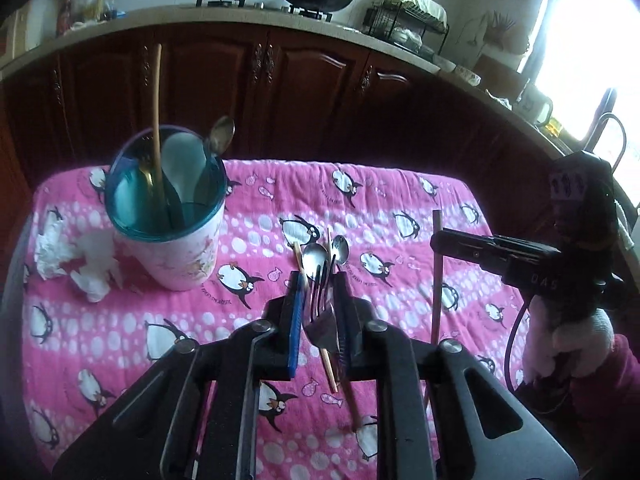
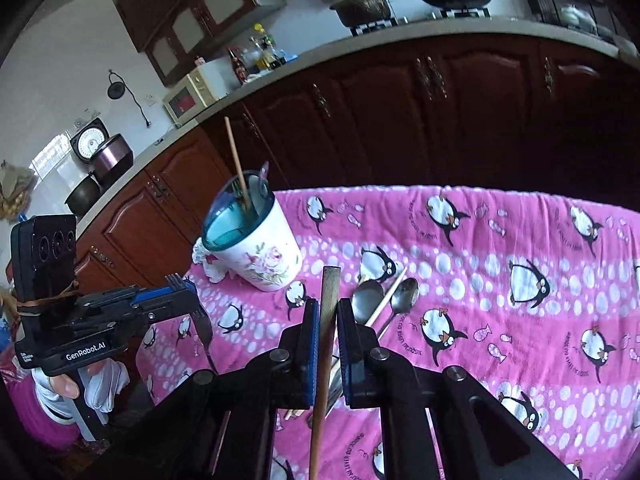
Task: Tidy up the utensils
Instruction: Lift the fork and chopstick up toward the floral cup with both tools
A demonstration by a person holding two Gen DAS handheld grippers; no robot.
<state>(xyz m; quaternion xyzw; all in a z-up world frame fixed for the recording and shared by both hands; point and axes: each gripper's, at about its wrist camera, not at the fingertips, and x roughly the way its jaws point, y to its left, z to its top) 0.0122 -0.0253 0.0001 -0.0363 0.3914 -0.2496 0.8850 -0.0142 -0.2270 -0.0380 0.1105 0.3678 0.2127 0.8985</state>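
Fork (image 1: pixel 320 300) sits pinched in the left gripper (image 1: pixel 318 280), prongs up; the right gripper (image 2: pixel 328 312) is clamped on what looks like a flat wooden stick (image 2: pixel 326 336). Just beyond them, two spoons (image 2: pixel 384 300) and a chopstick (image 2: pixel 386 298) lie on the pink penguin cloth (image 2: pixel 500 280). Farther left stands the holder cup (image 1: pixel 172 216), already holding utensils.

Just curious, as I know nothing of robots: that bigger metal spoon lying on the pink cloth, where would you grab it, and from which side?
Probably by its thin handle, just behind the bowl, coming down from above with the jaws across it. The bigger spoon lies flat on the cloth, and its bowl is wide and rounded, so pads could slip there. A chopstick lies close beside it, so keep clear of that.
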